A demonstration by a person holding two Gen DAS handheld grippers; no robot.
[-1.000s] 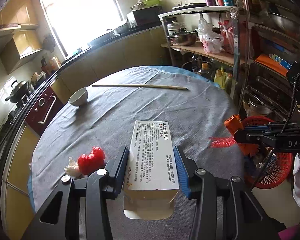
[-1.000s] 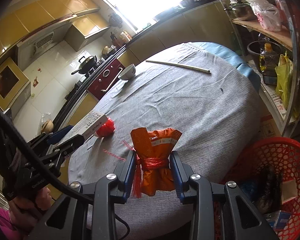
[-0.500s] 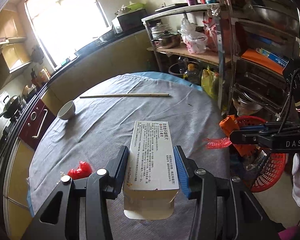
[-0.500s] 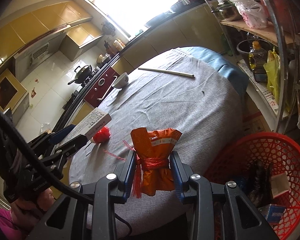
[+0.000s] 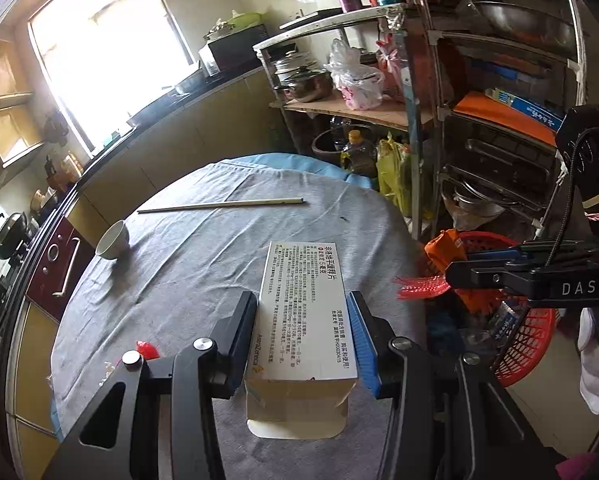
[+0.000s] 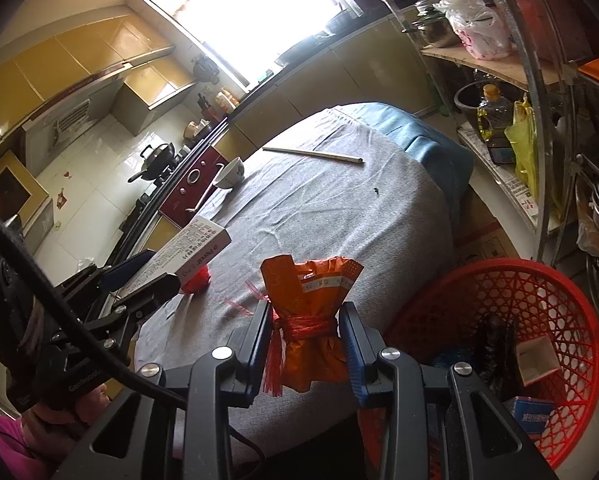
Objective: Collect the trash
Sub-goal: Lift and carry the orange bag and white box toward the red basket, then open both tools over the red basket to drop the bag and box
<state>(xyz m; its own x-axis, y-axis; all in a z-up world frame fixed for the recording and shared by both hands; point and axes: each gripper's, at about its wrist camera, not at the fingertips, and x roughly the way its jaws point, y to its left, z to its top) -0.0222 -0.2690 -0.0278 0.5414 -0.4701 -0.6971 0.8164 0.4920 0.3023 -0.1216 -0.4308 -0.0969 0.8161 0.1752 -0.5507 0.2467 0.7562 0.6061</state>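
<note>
between the right gripper [image 6: 305, 344] fingers an orange packet [image 6: 311, 320] is clenched, red basket [image 6: 539, 308] just right and below, left gripper [image 5: 303, 340] clenched on a white box [image 5: 303, 312]: carry step, next needs both moved over the basket before release.

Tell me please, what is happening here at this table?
A person is clearing trash with two handheld grippers. The left gripper is shut on a white medicine box, held above the grey tablecloth. The right gripper is shut on an orange packet tied with red string, close to the red basket beside the table, which already holds some trash. A red wrapper, a bowl and chopsticks lie on the table.
</note>
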